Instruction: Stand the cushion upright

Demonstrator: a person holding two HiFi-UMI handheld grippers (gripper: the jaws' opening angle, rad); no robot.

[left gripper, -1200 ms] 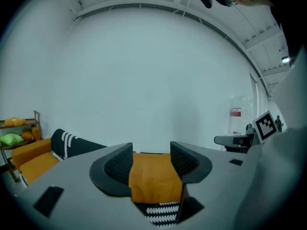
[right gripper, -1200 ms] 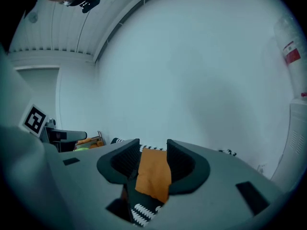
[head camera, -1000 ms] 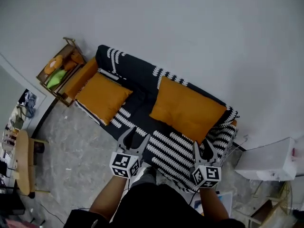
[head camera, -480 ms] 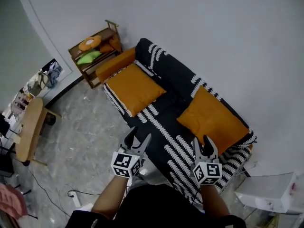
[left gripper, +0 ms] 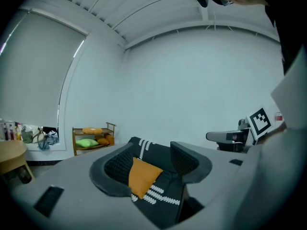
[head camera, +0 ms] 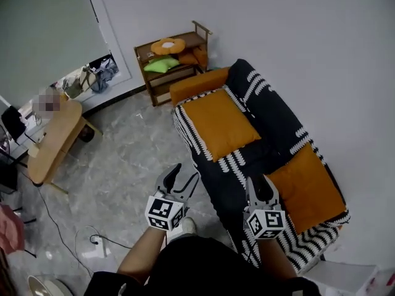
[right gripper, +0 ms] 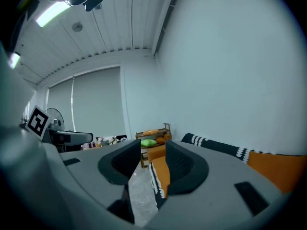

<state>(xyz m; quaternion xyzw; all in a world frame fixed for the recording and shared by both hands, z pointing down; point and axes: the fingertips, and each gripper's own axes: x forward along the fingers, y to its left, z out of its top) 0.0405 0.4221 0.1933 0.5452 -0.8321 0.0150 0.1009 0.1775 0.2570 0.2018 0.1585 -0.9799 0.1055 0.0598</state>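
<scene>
- Holds the left gripper [head camera: 185,172] above the grey marbled floor [head camera: 123,159], just off the front of the sofa [head camera: 271,134]; jaws spread, nothing between the pads.
- Holds the right gripper [head camera: 260,182] over the sofa's front edge; jaws parted by a narrower gap, gripping nothing either.
- Looks steeply down on a long sofa under a black cover with white dashed stripes, set along a plain white wall [head camera: 296,36].
- Shows two orange cushions, both lying flat on the seat and neither upright: the far cushion [head camera: 219,123] toward the end by the shelf, and the near cushion [head camera: 308,187] toward the other end, close to the right gripper.
- Frames the far cushion between the spread jaws in the left gripper view, well beyond them and not touching.
- Takes in a low wooden shelf [head camera: 179,66] against the wall, just past the sofa's orange arm [head camera: 197,85], carrying a green pillow [head camera: 162,65] and orange ones.
- Catches a light wooden table [head camera: 52,143] at the left, well apart from the sofa, with clutter behind it along the wall.
- Picks out a thin cable [head camera: 58,224] trailing across the floor to a white power strip [head camera: 95,244] near the person's feet.
- Reveals, from the right gripper view, a ceiling [right gripper: 110,18] of white slats, a lit lamp strip and a pale roller blind [right gripper: 96,99] drawn over the window.
</scene>
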